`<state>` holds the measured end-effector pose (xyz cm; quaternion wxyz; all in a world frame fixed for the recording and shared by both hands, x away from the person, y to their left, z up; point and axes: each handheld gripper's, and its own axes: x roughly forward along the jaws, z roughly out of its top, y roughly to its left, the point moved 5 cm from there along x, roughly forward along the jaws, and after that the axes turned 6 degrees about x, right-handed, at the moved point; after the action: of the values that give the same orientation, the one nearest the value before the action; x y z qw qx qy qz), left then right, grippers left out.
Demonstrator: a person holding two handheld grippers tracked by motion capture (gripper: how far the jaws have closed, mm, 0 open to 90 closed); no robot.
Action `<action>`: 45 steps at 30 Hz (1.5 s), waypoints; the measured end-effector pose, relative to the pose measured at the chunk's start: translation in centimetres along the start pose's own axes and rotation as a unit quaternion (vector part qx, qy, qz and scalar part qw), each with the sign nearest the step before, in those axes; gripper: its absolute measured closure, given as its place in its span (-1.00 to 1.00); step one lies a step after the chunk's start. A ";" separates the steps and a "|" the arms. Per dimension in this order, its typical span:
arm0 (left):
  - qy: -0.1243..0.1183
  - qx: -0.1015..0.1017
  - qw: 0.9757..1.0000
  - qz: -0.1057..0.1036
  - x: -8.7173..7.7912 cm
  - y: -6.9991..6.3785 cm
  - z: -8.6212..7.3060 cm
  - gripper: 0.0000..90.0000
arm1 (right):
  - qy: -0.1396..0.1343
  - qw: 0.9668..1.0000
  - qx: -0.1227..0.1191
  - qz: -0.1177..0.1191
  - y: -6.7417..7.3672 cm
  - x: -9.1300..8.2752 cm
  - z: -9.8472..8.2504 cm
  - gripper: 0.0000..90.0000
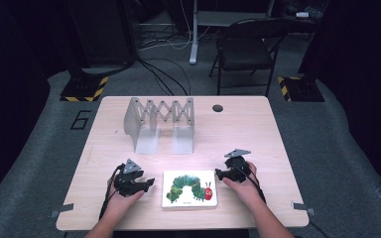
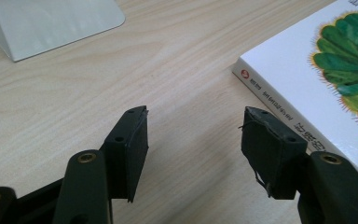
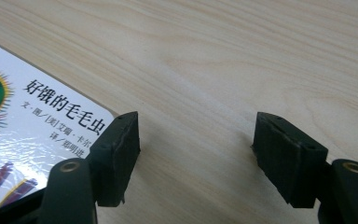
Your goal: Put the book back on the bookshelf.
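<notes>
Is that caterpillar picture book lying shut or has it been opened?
Shut. The book lies flat on the table, front cover up, and the left gripper view shows its closed spine edge.

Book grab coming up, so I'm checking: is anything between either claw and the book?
Nothing visible: bare table lies between the left claw and the book, and between it and the right claw.

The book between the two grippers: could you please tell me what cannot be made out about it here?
- Book title: too small in the high view.
- Cover picture: cut off by the frame edges in both gripper views.
- Near spine end: hidden behind the left gripper's fingers.
</notes>
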<state>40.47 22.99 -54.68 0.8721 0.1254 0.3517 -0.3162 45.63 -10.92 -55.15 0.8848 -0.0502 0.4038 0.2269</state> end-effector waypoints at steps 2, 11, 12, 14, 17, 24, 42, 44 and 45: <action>0.002 -0.001 1.000 0.002 0.1 -0.1 0.0 -0.07 | 0.003 1.000 0.003 0.006 0.3 -0.3 0.1 -0.28; 0.002 -0.003 1.000 -0.021 -0.2 -1.1 0.3 -0.07 | 0.014 1.000 -0.004 0.016 0.5 -1.0 0.3 -0.19; 0.007 0.003 1.000 -0.024 -0.4 -1.2 0.2 -0.07 | 0.016 1.000 -0.002 0.018 0.5 -1.1 0.3 -0.19; 0.008 0.007 1.000 -0.025 -0.5 -1.6 0.4 -0.07 | 0.017 1.000 -0.003 0.020 0.6 -1.2 0.2 -0.18; 0.010 0.012 0.999 -0.030 -0.8 -1.9 0.6 -0.07 | 0.016 1.000 0.000 0.022 0.7 -1.4 0.3 -0.18; -0.001 0.014 0.999 -0.049 -2.1 -3.2 0.7 -0.08 | 0.017 0.999 -0.007 0.035 1.4 -1.9 0.5 -0.14; 0.020 0.041 0.995 -0.093 -1.7 -6.9 -0.9 -0.19 | 0.016 0.998 -0.009 0.061 2.6 -1.8 0.7 -0.21; 0.024 0.053 0.994 -0.094 -1.6 -7.0 -1.0 -0.18 | 0.017 0.998 -0.012 0.062 2.7 -1.7 0.8 -0.22; 0.023 0.058 0.994 -0.092 -1.7 -7.0 -1.0 -0.18 | 0.017 0.998 -0.008 0.063 2.8 -1.7 0.8 -0.22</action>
<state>34.54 18.83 -54.25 0.8222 0.1504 0.3628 -0.4119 44.02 -8.78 -53.08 0.8615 -0.0354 0.4190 0.2847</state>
